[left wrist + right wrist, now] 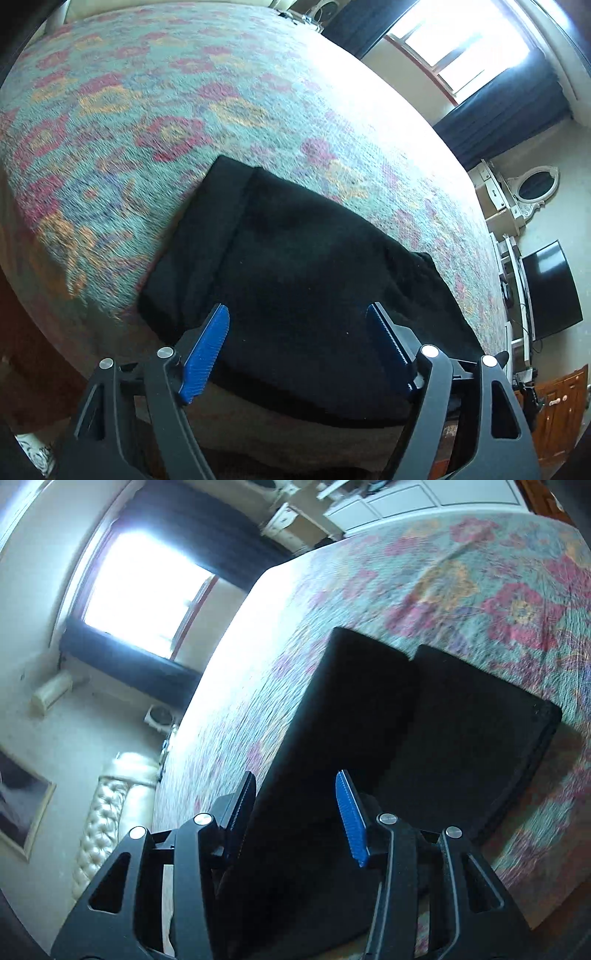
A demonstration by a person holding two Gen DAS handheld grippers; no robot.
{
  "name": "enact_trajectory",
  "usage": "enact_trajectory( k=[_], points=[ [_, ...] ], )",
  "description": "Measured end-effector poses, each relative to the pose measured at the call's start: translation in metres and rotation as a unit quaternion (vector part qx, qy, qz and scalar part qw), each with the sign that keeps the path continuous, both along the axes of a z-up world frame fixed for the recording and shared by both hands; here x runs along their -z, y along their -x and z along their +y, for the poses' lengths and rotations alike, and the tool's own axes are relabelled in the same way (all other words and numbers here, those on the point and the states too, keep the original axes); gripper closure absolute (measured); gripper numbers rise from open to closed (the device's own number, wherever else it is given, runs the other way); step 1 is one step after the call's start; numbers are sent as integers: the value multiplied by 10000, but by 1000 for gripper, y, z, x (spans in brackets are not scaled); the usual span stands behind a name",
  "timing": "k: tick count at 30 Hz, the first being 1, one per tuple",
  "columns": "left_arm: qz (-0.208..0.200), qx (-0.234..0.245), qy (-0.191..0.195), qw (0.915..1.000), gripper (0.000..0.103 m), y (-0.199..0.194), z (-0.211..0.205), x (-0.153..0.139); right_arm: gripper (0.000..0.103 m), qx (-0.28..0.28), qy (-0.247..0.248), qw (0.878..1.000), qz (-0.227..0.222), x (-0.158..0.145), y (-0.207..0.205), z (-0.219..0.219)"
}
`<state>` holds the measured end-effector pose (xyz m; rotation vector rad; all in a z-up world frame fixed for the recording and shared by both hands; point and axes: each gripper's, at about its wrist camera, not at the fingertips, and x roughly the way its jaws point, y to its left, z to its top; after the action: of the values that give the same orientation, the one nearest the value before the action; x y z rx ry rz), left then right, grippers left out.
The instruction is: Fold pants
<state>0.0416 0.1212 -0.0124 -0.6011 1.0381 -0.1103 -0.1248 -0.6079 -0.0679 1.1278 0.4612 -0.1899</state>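
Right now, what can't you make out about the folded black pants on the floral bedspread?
- Left wrist view: the folded black pants have their near edge hidden behind the open left gripper.
- Right wrist view: seams lost in blackness; near end hidden by the open right gripper.
- Floral bedspread: motion-blurred.

A bed covered in a teal spread with pink and orange flowers carries black pants, folded flat toward its six o'clock edge, directly on the spread.
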Motion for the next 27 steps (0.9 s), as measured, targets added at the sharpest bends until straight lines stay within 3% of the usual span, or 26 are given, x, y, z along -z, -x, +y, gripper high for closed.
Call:
enact_trajectory(
  k=[6,11,14,17,18,27],
  points=[
    [169,123,-75,9998,24,-5,-9,17,58,358,-272,9982,405,32,-28,-25],
    [209,145,40,9997,21,-8,-8,23,58,666,-700,9950,271,56,-43,-20],
    [218,93,102,9997,21,-8,-7,26,58,674,-533,9956,370,55,-50,-15],
    [220,107,115,9996,18,-8,-8,25,78,581,-126,9959,681,48,-63,-10],
    [225,121,97,9996,18,-9,-8,26,95,581,-69,9957,714,48,-64,-10],
    [226,190,46,9996,18,-9,-9,26,98,910,-173,9955,-191,17,-15,-12]
  ],
)
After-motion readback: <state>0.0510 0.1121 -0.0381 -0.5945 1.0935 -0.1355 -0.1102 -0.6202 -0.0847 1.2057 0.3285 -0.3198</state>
